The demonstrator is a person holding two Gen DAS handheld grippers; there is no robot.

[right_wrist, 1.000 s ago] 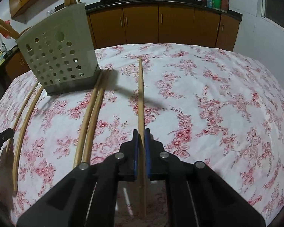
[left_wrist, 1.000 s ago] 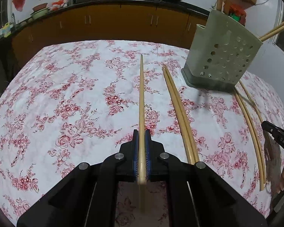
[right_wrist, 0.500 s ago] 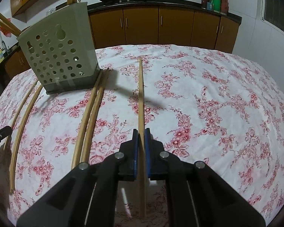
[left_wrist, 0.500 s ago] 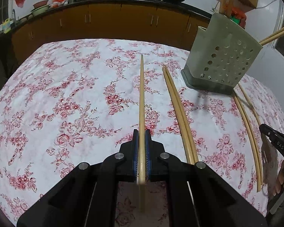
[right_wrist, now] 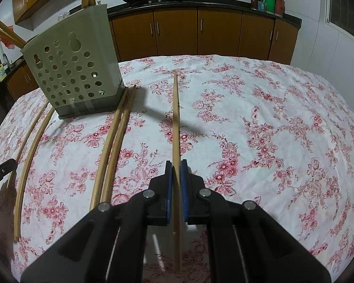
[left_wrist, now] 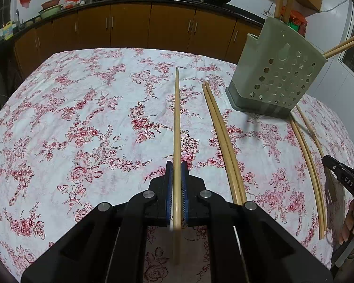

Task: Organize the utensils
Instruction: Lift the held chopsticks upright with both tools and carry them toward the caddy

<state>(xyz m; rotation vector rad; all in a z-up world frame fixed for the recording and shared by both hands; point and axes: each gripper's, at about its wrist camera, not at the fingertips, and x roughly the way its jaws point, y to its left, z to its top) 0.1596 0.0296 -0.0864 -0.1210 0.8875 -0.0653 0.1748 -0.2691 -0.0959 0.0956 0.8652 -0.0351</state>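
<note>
1. Lying on the floral-clothed worktop [left_wrist: 59, 108], pale wooden chopsticks flank the green perforated holder [left_wrist: 278, 80]: one pair [left_wrist: 224, 139] just left of it, another pair [left_wrist: 309, 165] on its right; more stand inside it.
2. The left hand-held gripper [left_wrist: 176, 176] is clenched on a single chopstick [left_wrist: 177, 118] that points away, left of the holder.
3. The right hand-held gripper [right_wrist: 176, 176] is likewise clenched on one chopstick [right_wrist: 175, 118], right of the holder [right_wrist: 75, 75].

matt pale wooden chopstick [left_wrist: 177, 122] and loose chopsticks [right_wrist: 113, 139], smooth; holder [right_wrist: 75, 70] matt grey-green perforated plastic; tablecloth [left_wrist: 82, 122] floral cloth, slightly creased; gripper [left_wrist: 176, 176] matt black plastic, ribbed blue pads, metal pins; cabinets [right_wrist: 200, 33] glossy wood
</note>
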